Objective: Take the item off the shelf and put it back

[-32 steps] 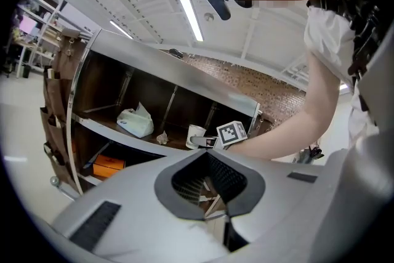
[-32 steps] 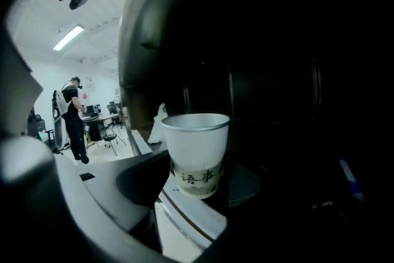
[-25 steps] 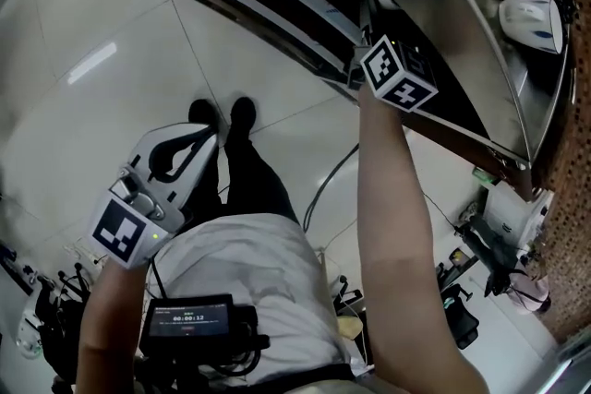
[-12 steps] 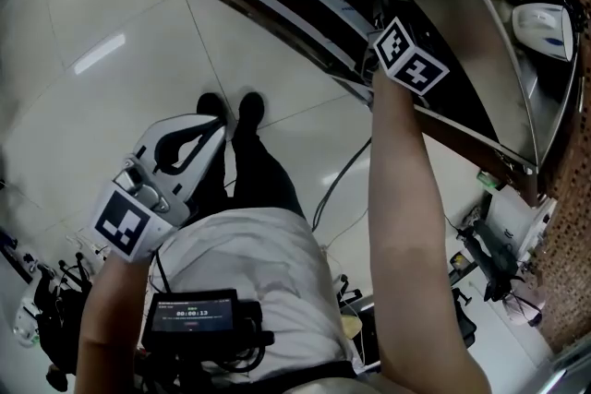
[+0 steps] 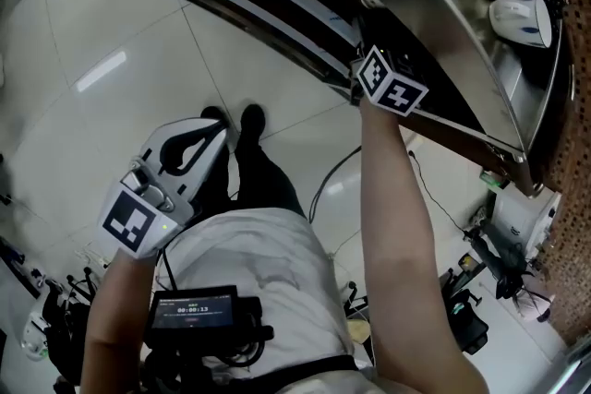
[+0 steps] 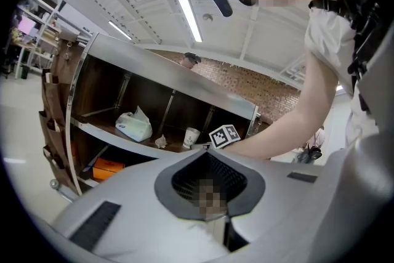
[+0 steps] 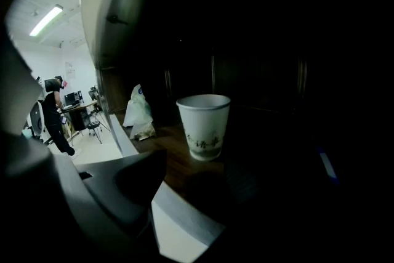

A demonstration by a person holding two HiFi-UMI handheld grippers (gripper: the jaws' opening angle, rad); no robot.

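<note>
Right claw (image 7: 196,186) is reached into the dark wooden shelf unit (image 5: 305,9) – its black-and-white marker cube (image 5: 391,83) sits right at the pale metal front edge in the head view. Jaws stand wide apart and have just been opening; nothing is between them. The white paper cup (image 7: 204,126) with a faint green print stands upright on the brown shelf board (image 7: 175,160), just ahead of the claw tips. Neither jaw touches it, as far as the right gripper view shows. One jaw is lost in the dark; the other shows grey at bottom left. A crumpled white plastic bag (image 7: 139,109) lies further along the same board, apart from the cup.

Left claw (image 5: 215,136) hangs low beside the person's leg, over the glossy white tiled floor (image 5: 92,60), well apart from the shelf. Jaws closed tip to tip, empty – the left gripper view shows the two grey jaws meeting, with only a dark mesh opening behind. That view also catches the cup, bag and cube on the middle level, and an orange box (image 6: 106,168) one level lower. A small black screen unit (image 5: 189,316) sits at the person's waist.
</note>
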